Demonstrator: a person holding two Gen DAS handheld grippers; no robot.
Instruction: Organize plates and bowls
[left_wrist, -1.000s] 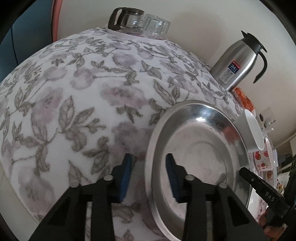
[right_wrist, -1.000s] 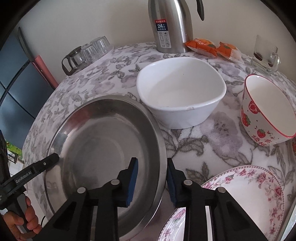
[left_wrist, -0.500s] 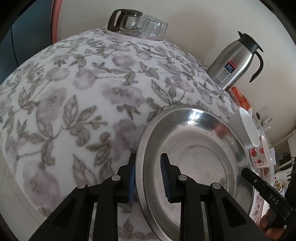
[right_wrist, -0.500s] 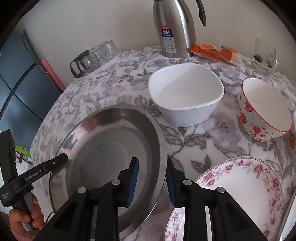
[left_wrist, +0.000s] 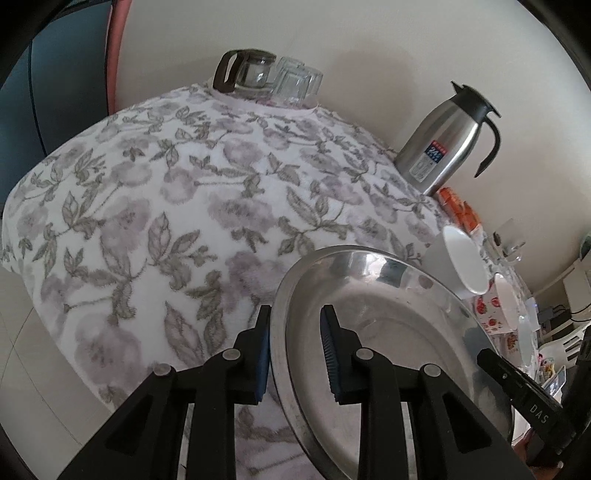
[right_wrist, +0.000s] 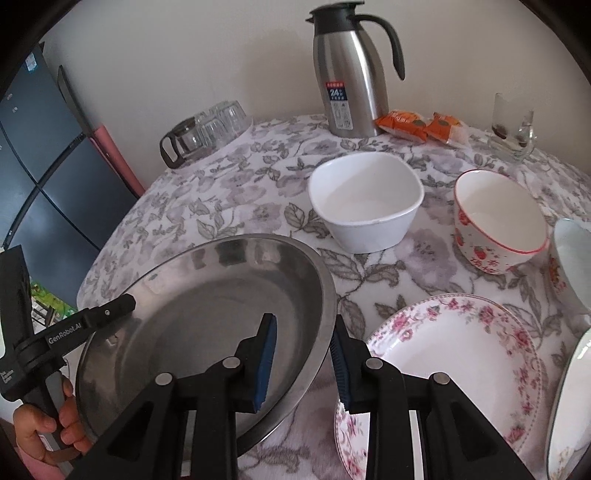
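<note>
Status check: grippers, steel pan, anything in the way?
Left gripper and right gripper both clamped on steel pan rim, opposite sides. Pan tilted. White bowl and floral plate close alongside.

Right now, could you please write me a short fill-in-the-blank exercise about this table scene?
1. Both the left gripper and the right gripper clamp the rim of the ____ plate.
2. The strawberry bowl has a ____ rim.
3. The steel jug has a ____ handle.

Missing words: steel; red; black
</note>
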